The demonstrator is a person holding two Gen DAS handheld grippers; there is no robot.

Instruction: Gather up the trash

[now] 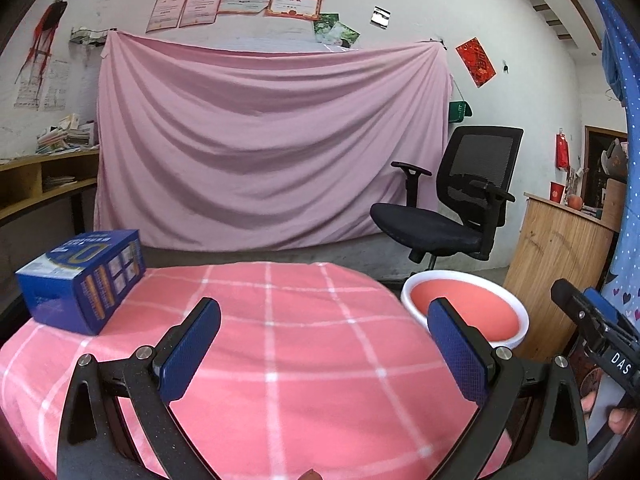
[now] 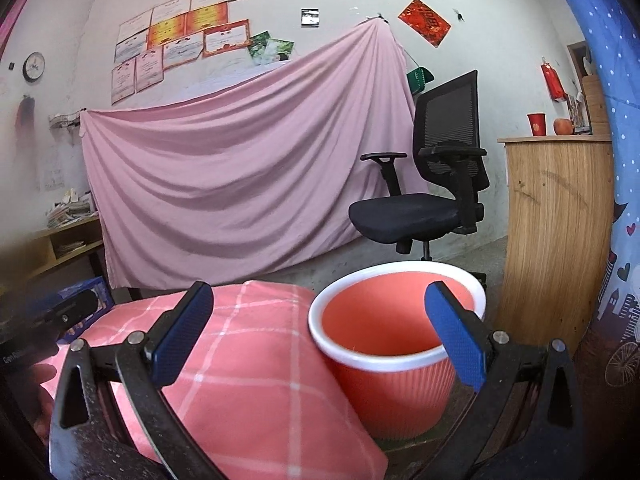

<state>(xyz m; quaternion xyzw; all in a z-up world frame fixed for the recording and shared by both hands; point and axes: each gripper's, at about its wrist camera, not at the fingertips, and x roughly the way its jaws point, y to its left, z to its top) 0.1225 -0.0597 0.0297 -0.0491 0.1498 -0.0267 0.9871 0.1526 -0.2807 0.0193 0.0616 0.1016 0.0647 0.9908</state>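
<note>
A blue cardboard box [image 1: 86,276] lies on the far left of the table with its pink checked cloth [image 1: 280,320]; it shows only as a dim blue edge [image 2: 86,292] in the right wrist view. A coral bin with a white rim [image 2: 394,340] stands beside the table on its right, also seen as the bin [image 1: 468,312] in the left wrist view. My left gripper [image 1: 324,344] is open over the cloth, holding nothing. My right gripper [image 2: 320,328] is open too, straddling the table edge and the bin's near rim. The bin looks bare inside.
A black office chair [image 2: 424,200] stands behind the bin. A wooden cabinet [image 2: 556,240] is to the right, with a red cup and a fruit on top. A pink sheet [image 1: 272,140] hangs on the back wall. A shelf desk [image 1: 36,184] is at left.
</note>
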